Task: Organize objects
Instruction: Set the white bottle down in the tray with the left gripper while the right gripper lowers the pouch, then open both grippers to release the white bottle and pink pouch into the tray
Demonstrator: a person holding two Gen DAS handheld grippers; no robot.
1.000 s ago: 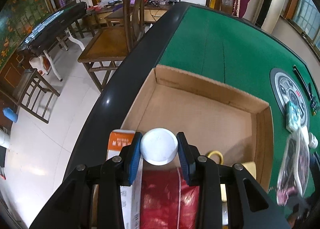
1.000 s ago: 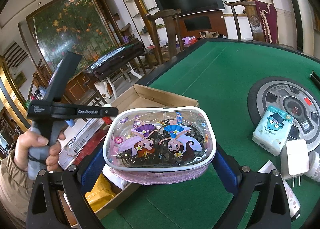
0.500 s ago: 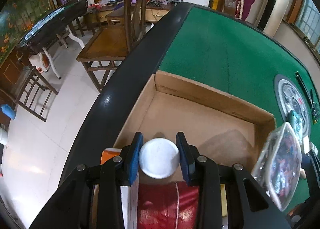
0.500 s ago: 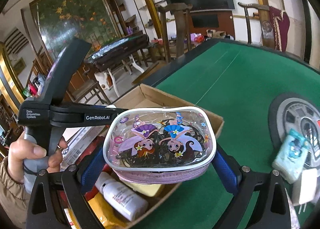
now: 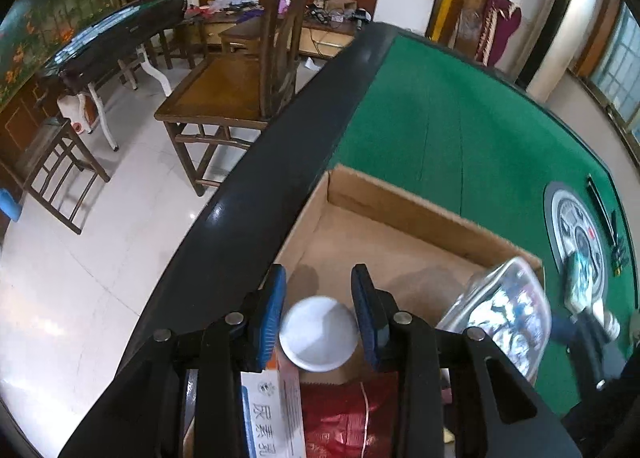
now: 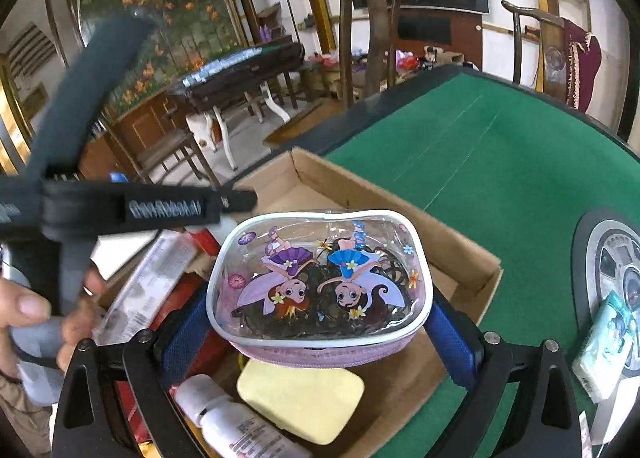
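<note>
I use the box [image 6: 452, 246] as my landmark; it sits on the green table [image 6: 512, 161], hard against the table's black rim [image 5: 256, 185].

My right gripper [image 6: 320, 322] is spread wide and clamped on the clear cartoon pouch [image 6: 320, 278], one blue pad on each end. The pouch hangs above the box's near half. Straight under it lie a yellow pad [image 6: 300, 402] and a white bottle [image 6: 236, 426], and beside those, toward the box's left wall, a red packet [image 6: 180, 298] and a long white carton [image 6: 148, 282].

My left gripper [image 5: 319, 316] is set narrow around a white jar cap [image 5: 319, 333]. The cap fills the gap between the blue pads, but I cannot tell whether they press it. It is over the box's rim-side half, above the red packet [image 5: 352, 414] and the carton [image 5: 272, 410]. From the right wrist view my left hand [image 6: 36, 318] and the left tool's black body stand just left of the pouch, over the box's left wall, crowding that side.

The box's far half is bare cardboard floor, the open room inside. Its far wall and right wall stand upright. Right of the box, on the felt, are a round control panel [image 6: 612, 262] and a blue tissue pack [image 6: 604, 346]. Beyond the far wall the felt is open.
</note>
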